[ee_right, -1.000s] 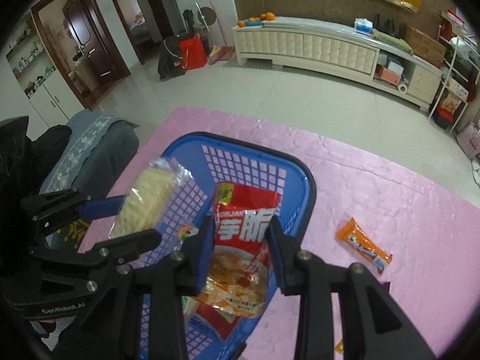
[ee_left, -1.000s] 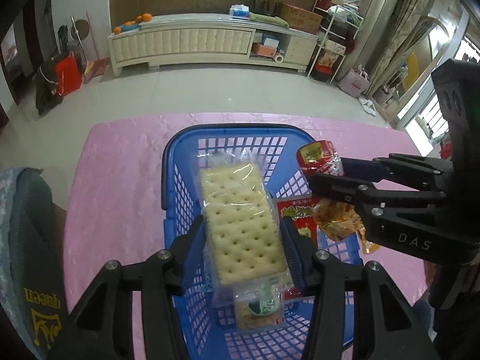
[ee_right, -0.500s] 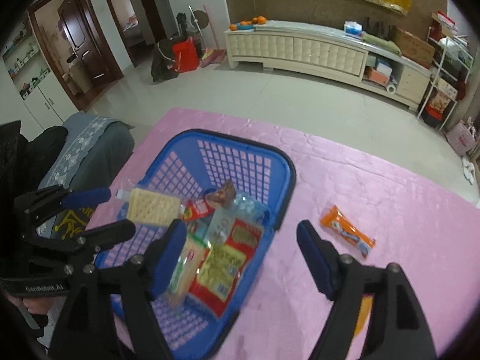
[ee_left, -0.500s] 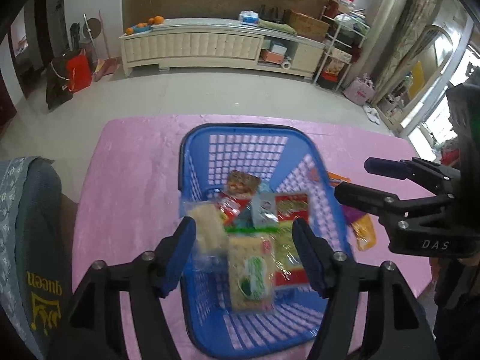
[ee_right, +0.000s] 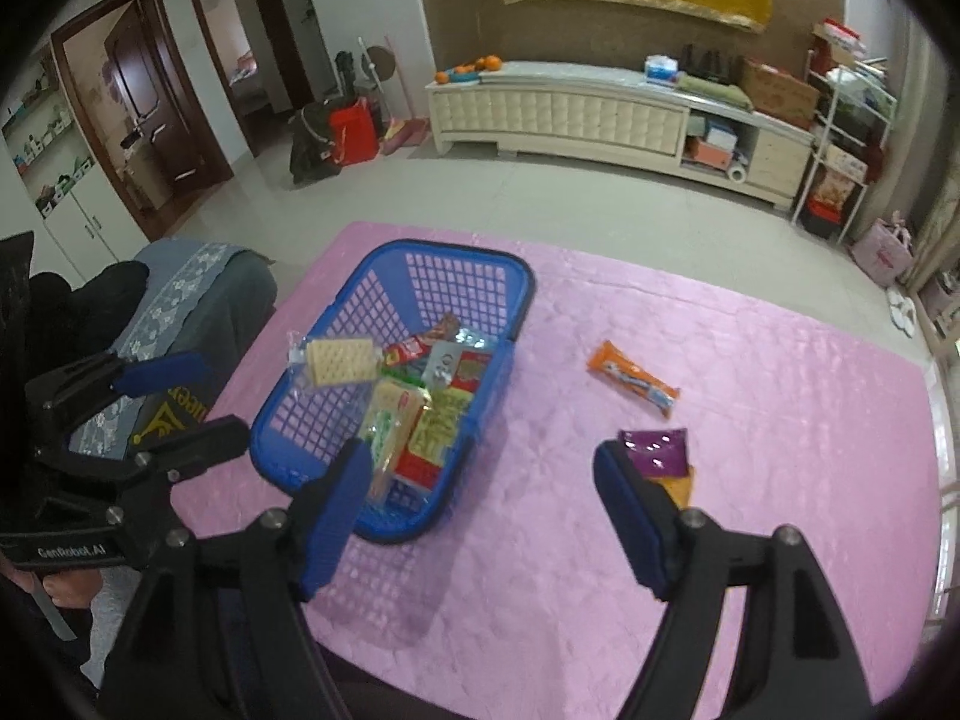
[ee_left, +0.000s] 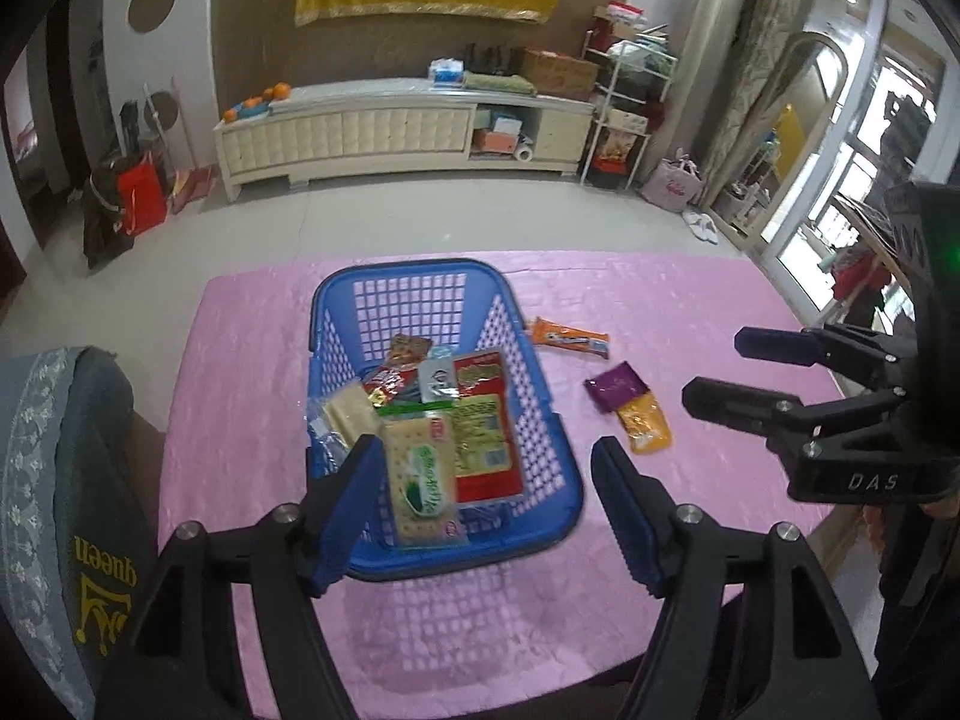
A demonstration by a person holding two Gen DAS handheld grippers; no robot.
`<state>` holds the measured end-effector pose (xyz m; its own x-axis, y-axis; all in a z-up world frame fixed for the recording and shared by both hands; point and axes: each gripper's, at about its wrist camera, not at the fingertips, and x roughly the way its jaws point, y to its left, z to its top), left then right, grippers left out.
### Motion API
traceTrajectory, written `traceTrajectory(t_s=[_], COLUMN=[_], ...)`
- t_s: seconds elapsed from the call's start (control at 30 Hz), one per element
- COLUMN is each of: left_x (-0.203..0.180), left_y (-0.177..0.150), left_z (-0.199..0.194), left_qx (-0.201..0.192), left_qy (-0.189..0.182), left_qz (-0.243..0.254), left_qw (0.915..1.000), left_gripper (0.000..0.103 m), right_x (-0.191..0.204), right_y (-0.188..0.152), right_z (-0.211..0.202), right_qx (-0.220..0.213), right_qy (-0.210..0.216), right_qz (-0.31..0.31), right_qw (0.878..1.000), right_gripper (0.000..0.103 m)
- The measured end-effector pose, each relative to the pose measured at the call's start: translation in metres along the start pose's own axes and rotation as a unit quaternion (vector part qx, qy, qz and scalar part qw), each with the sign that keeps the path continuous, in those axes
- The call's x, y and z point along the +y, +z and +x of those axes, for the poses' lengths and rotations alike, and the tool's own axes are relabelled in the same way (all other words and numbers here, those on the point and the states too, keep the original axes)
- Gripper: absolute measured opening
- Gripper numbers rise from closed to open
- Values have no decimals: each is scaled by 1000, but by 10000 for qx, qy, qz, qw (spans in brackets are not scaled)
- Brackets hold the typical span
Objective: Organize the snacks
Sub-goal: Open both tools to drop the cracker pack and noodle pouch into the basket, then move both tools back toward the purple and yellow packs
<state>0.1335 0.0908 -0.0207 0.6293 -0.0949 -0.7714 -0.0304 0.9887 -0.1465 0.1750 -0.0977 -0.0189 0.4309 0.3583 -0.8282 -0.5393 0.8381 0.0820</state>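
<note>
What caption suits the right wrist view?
Open right gripper above pink table; blue basket holds snacks, three packets outside.

glossy blue plastic lattice basket (ee_left: 516,324), shiny crinkled pink cloth (ee_right: 750,360) under that basket, clear glossy film cracker packet (ee_right: 336,360) inside it, matt black plastic gripper arms

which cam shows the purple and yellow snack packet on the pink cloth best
The left wrist view: the purple and yellow snack packet lies fully visible beside the blue plastic basket. In the right wrist view, the packet is partly hidden behind a gripper finger.
</note>
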Motion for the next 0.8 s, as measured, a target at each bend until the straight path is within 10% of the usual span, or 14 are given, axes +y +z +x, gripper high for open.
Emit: traceTrajectory(t_s=[0.8], left_x=[-111], left_y=[4], left_z=[11], left_qx=[185], left_qy=[-15], left_qz=[423], left_qw=[9989], left_gripper=[72], right_x=[-81], right_y=[-54], right_z=[-56], right_qx=[-421], right_qy=[3], right_qz=[426], right_qw=[9982], right_gripper=[80])
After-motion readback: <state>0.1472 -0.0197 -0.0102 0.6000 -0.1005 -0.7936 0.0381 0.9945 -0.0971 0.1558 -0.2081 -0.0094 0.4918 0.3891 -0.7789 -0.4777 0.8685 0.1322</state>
